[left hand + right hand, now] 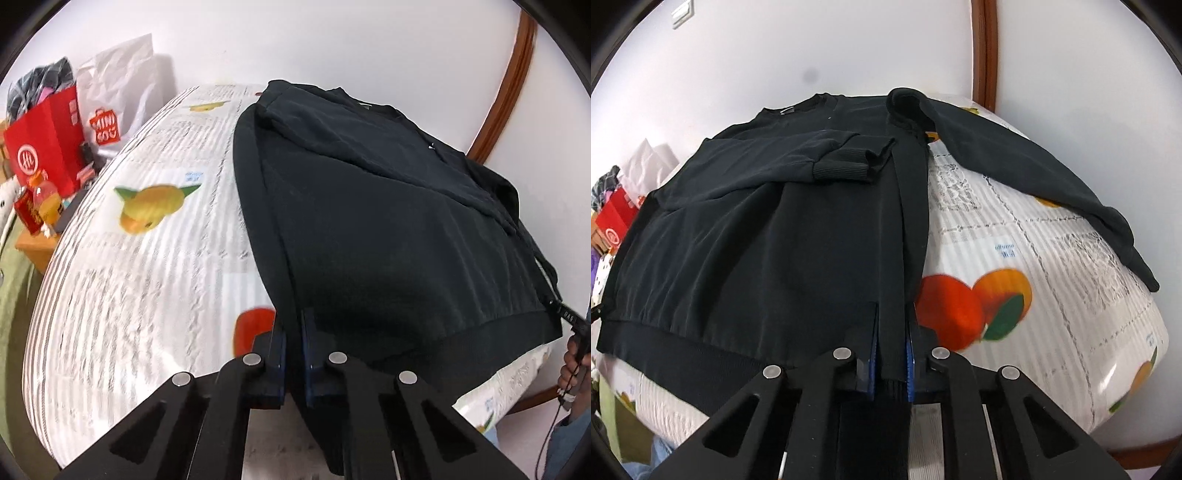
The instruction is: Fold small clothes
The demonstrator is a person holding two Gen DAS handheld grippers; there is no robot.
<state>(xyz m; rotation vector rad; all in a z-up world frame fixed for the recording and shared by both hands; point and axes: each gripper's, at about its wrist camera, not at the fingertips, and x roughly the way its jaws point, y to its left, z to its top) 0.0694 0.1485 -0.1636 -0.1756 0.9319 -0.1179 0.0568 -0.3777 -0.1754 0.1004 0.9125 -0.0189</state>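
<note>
A black long-sleeved sweatshirt (388, 229) lies on a white bedspread with fruit prints (147, 258). My left gripper (293, 328) is shut on the sweatshirt's left bottom corner at the hem. My right gripper (892, 339) is shut on the folded right edge of the sweatshirt (757, 240) near the hem. One sleeve with a ribbed cuff (842, 166) is folded across the chest. The other sleeve (1034, 177) stretches out to the right over the bedspread (1052, 277). The right gripper also shows at the far right of the left wrist view (569, 317).
Red and white shopping bags (55, 147) and a bottle (46, 199) stand on a low table left of the bed. A white wall and a brown wooden frame (984, 51) lie behind the bed. The person's hand (574, 365) is at the right edge.
</note>
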